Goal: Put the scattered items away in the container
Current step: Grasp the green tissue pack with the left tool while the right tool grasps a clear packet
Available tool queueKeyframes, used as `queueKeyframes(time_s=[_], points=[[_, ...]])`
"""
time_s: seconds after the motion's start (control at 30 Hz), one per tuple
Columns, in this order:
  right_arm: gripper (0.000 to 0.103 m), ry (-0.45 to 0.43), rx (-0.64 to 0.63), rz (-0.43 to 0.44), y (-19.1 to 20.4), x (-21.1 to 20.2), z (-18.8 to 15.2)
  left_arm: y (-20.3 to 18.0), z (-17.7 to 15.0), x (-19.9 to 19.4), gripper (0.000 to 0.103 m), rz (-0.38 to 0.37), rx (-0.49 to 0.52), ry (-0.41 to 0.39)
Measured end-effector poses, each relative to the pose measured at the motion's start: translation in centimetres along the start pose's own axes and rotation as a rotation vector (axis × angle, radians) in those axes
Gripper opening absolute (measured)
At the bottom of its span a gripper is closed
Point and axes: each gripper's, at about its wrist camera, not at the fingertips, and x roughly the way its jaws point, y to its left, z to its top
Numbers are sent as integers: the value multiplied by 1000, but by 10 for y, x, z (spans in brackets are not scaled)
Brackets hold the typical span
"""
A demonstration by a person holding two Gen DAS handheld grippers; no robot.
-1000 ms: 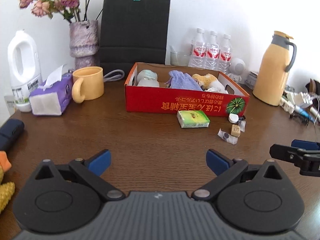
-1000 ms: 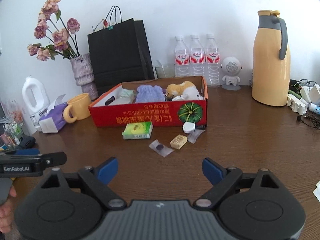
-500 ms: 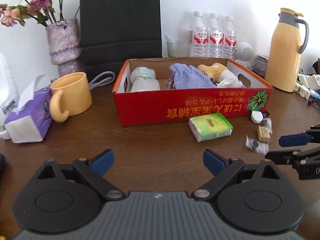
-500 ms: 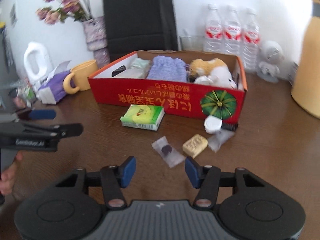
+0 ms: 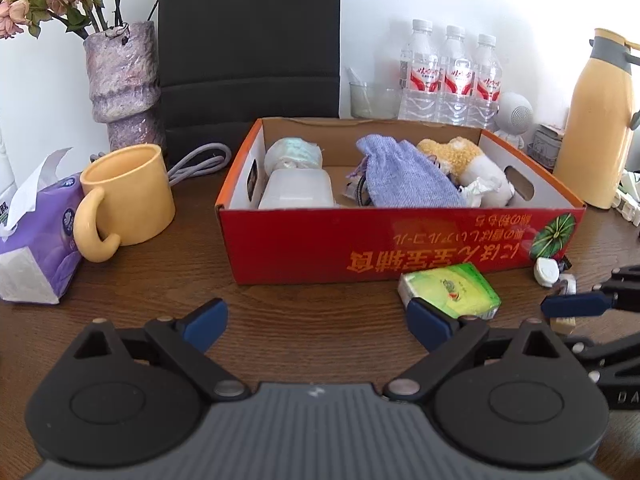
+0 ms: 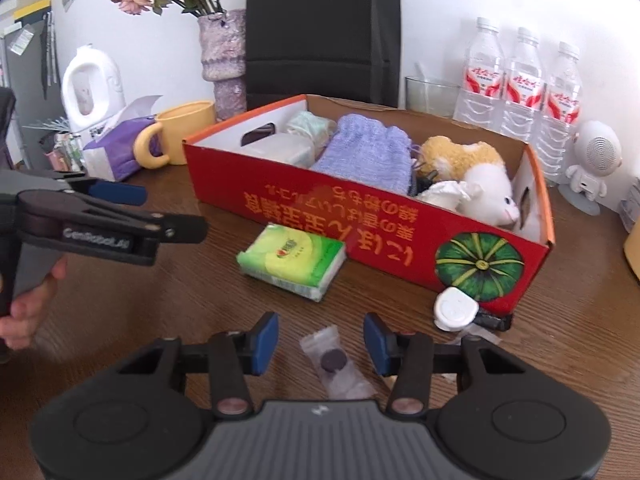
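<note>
A red cardboard box (image 5: 320, 248) (image 6: 320, 200) holds a purple pouch (image 5: 404, 176), a plush toy (image 5: 472, 160) and white packs. Loose on the wooden table in front of it lie a green tissue pack (image 5: 450, 290) (image 6: 294, 260), a white round cap (image 6: 456, 312) and a clear sachet with a dark disc (image 6: 334, 360). My right gripper (image 6: 320, 338) is low over the sachet; its jaws are closing with the sachet between the blue pads, not pressed. My left gripper (image 5: 316, 318) stands wide open and empty, its right fingertip just short of the green pack.
A yellow mug (image 5: 128, 196), a purple tissue box (image 5: 36, 248) and a vase (image 5: 124, 84) stand left of the box. Behind it are a black bag (image 5: 248, 40), three water bottles (image 5: 452, 76) and a yellow flask (image 5: 600, 128). A hand (image 6: 28, 312) holds the left gripper.
Both grippers have moved closer to the box and lower. The right gripper's jaws have narrowed from wide open and now straddle the sachet. The left jaws stay wide.
</note>
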Motion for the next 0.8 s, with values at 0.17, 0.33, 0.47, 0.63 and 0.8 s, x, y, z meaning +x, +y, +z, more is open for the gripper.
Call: queueKeyframes(time_s=[0.17, 0.33, 0.47, 0.63, 0.8], points=[[39, 15, -44, -25, 9, 5, -2, -5, 6, 5, 99, -18, 0, -8], [21, 20, 31, -30, -7, 3, -10, -21, 7, 8, 101, -78, 34, -5], [21, 4, 97, -30, -15, -6, -20, -47, 4, 19, 103, -109, 80, -2], [20, -17, 121, -74, -14, -20, -29, -72, 7, 39, 103, -133, 88, 39], [20, -67, 196, -111, -21, -54, -41, -84, 11, 56, 97, -137, 101, 77]])
